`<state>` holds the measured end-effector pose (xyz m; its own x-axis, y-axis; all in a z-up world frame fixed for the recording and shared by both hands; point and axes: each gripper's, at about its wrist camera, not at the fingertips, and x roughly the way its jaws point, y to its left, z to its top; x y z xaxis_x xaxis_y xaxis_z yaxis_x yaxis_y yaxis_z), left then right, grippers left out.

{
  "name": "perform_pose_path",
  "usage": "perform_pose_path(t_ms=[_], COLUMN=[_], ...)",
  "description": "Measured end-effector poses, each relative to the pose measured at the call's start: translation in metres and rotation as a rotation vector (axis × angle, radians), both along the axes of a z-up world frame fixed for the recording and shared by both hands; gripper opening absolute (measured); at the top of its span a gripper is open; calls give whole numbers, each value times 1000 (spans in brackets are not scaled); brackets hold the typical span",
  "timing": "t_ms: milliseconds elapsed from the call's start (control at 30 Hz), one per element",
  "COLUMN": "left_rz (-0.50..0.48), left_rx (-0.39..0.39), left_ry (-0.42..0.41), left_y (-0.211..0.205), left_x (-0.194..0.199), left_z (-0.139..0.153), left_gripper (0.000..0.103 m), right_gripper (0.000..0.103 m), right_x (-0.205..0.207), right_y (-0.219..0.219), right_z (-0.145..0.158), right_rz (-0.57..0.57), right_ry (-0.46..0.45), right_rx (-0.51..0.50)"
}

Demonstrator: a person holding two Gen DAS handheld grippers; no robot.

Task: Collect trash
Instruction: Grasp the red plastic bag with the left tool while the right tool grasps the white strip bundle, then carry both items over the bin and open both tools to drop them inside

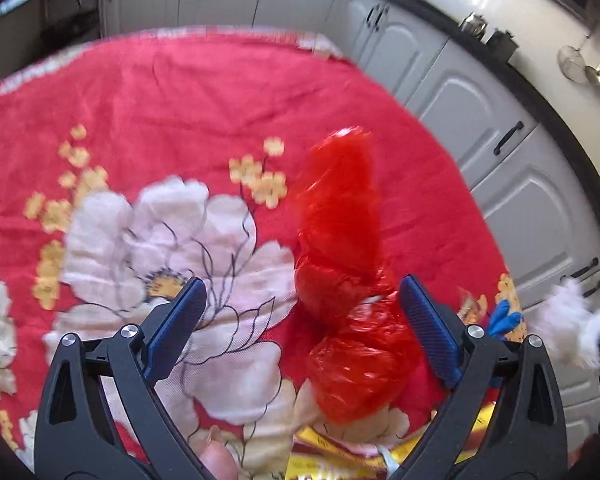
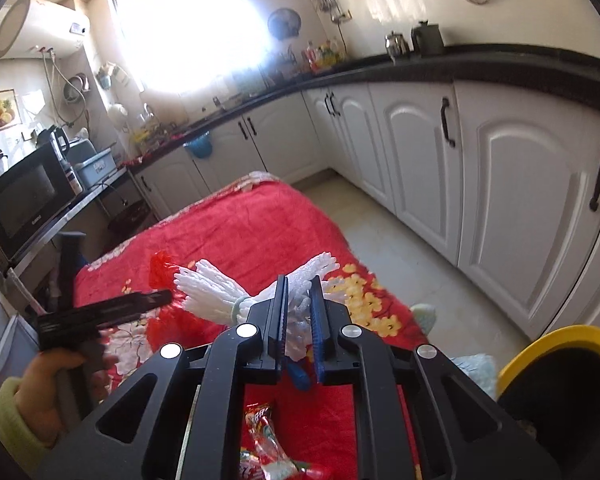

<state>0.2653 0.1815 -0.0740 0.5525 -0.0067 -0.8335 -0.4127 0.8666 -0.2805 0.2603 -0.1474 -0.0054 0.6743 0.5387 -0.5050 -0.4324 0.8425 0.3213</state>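
Currently, the left gripper (image 1: 302,308) is spread wide over the red flowered cloth (image 1: 204,92), with a crumpled red plastic bag (image 1: 340,248) lying between its fingers, nearer the right finger. The right gripper (image 2: 299,316) is clamped on white foam netting (image 2: 216,292). A yellow-rimmed bin (image 2: 556,340) stands beside the table.

Daylight pours in through the window (image 2: 188,28), which is totally blown out and washes haze over everything near it. The left wrist view is smeared with motion blur, especially the cloth (image 1: 180,128), and both fisheyes bend the cabinets (image 2: 500,184) hard at the dark edges.
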Motion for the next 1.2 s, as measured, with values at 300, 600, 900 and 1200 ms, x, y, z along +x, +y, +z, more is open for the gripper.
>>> perform_pose_path(t_ms=[300,600,900,1200], left_rz=[-64,-101,-197,-305], left_rx=[-59,-80,-60,-48], left_ry=[-63,-238,-426,-481], left_y=[-11,-34,-88,-150], left_x=[-4,-32,-67,-84], left_z=[7,56,116,128], left_gripper=[32,29,29,29], right_gripper=[10,10,10,10], right_x=[-24,-55,-82,-100], right_y=[-33,-72,-124,-166], right_z=[14,32,33,37], right_rz=[-35,-100,-179,-242], right_ry=[-25,-91,-118,-139], right_rx=[42,60,61,52])
